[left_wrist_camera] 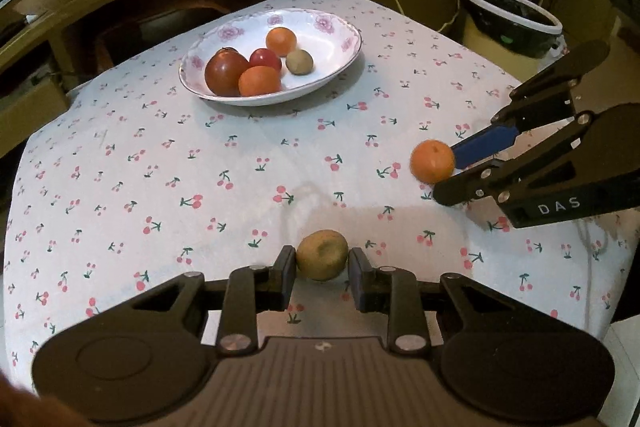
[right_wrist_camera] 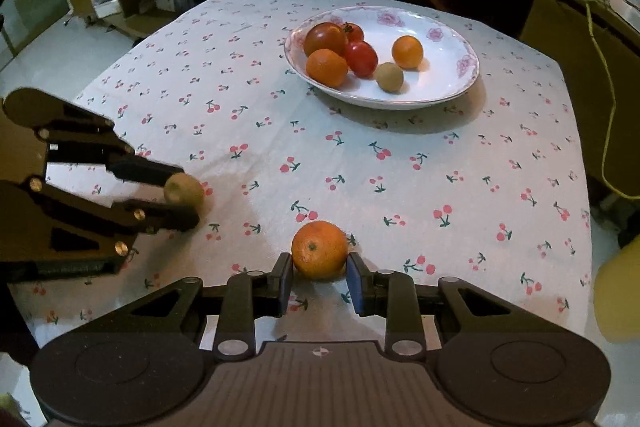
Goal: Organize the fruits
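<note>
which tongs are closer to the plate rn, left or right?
About level, neither clearly nearer. The left tongs, shut on a kiwi, and the right tongs, shut on an orange, both sit well short of the plate, at the near side of the table.

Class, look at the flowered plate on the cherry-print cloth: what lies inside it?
Inside the plate: a large tomato, a red tomato, two oranges and a kiwi. A further tomato behind is mostly covered.

2 close downward views, shared plate (left_wrist_camera: pixel 270 55)
</note>
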Demonstrator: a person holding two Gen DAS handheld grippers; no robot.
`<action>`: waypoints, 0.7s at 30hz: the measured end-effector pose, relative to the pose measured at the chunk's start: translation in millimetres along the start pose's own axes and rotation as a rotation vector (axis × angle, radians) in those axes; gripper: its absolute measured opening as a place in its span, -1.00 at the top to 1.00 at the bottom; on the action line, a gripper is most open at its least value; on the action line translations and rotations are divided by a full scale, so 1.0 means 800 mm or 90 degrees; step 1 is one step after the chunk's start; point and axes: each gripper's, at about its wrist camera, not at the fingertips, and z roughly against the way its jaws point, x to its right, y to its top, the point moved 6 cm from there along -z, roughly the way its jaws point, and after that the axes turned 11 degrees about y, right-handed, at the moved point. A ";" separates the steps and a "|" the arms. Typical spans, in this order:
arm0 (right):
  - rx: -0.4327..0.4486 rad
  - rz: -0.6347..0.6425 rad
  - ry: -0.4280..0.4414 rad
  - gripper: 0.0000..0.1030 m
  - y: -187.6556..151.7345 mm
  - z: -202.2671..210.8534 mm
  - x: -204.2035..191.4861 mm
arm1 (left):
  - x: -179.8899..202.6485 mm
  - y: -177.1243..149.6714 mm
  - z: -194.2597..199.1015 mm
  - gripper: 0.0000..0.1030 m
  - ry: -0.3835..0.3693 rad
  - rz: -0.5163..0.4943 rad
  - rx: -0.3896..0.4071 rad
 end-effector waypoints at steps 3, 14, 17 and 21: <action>-0.002 -0.004 -0.017 0.26 -0.003 0.001 -0.002 | -0.003 -0.002 0.003 0.25 0.006 0.003 -0.003; 0.024 -0.040 -0.023 -0.03 -0.008 0.020 0.006 | -0.007 -0.005 0.020 0.07 0.012 0.019 0.004; 0.030 -0.050 -0.017 -0.03 -0.004 0.017 0.010 | -0.007 -0.003 0.014 0.07 0.012 0.026 0.000; 0.035 -0.052 -0.002 -0.03 0.003 0.010 0.009 | -0.003 0.000 0.008 0.07 0.004 0.021 0.000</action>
